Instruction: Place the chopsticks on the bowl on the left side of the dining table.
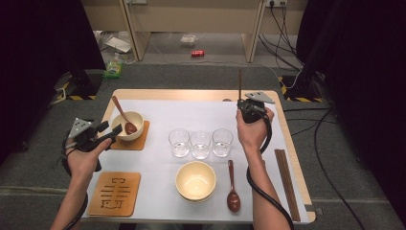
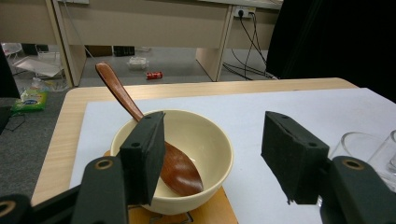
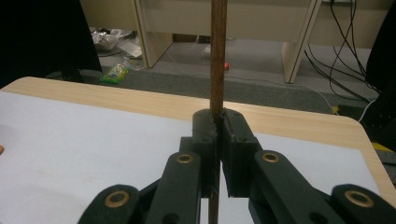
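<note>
Two claws work over the table point(image 1: 158, 112). The left claw point(image 2: 212, 154) is spread wide, its jaws on either side of a cream bowl point(image 2: 205, 140) that sits on a wooden coaster point(image 1: 141, 140) at the table's left; a brown spoon point(image 2: 140, 121) leans inside it. The right claw point(image 3: 218, 140) is pressed together, pinching a stick point(image 3: 217, 56) held upright above the far right of the table. Three glasses point(image 1: 200, 143) stand in a row mid-table, with a second bowl point(image 1: 195, 180) and spoon point(image 1: 232, 189) nearer the person, and chopsticks point(image 1: 287, 184) along the right edge.
</note>
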`<state>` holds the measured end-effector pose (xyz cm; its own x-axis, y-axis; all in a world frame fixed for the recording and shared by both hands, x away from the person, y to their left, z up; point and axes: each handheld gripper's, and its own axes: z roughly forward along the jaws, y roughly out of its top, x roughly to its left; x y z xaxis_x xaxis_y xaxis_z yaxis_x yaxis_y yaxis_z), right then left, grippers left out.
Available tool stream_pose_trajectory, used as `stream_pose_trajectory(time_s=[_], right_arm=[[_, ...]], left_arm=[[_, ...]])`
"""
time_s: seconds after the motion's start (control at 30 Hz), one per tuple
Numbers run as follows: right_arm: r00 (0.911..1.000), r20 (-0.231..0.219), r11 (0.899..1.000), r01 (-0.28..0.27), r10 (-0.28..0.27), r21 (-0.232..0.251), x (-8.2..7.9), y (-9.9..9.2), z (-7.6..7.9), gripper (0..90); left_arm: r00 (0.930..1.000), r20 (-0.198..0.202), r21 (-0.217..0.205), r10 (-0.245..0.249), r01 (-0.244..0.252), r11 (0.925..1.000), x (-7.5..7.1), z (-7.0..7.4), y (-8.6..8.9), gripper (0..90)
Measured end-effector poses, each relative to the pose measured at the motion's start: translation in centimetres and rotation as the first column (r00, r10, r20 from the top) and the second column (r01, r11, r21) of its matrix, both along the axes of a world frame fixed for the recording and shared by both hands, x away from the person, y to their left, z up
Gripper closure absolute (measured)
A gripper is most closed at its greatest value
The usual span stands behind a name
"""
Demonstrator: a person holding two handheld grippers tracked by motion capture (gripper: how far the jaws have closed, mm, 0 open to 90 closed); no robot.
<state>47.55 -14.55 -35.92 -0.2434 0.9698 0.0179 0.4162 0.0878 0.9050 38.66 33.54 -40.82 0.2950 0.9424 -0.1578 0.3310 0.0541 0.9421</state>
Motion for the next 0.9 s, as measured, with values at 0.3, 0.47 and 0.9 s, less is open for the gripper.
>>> stream_pose_trajectory(time_s=[0.3,0.47,0.9], right_arm=[[0.9998,0.019,1.0,-0.007,0.007,0.007,0.3,0.5,0.2,84.9],[0.9995,0.029,1.0,-0.014,0.014,0.007,0.5,0.9,0.2,84.8],[0.9982,0.048,0.999,-0.038,0.037,0.02,0.8,2.2,0.3,84.9]], left_arm=[[1.0,-0.003,0.001,-0.001,0.001,1.0,0.0,0.0,0.0,39.6],[1.0,-0.002,0.001,-0.002,0.002,1.0,0.0,0.0,0.0,39.6],[1.0,-0.002,0.002,-0.003,0.003,1.0,0.0,-0.1,-0.1,39.6]])
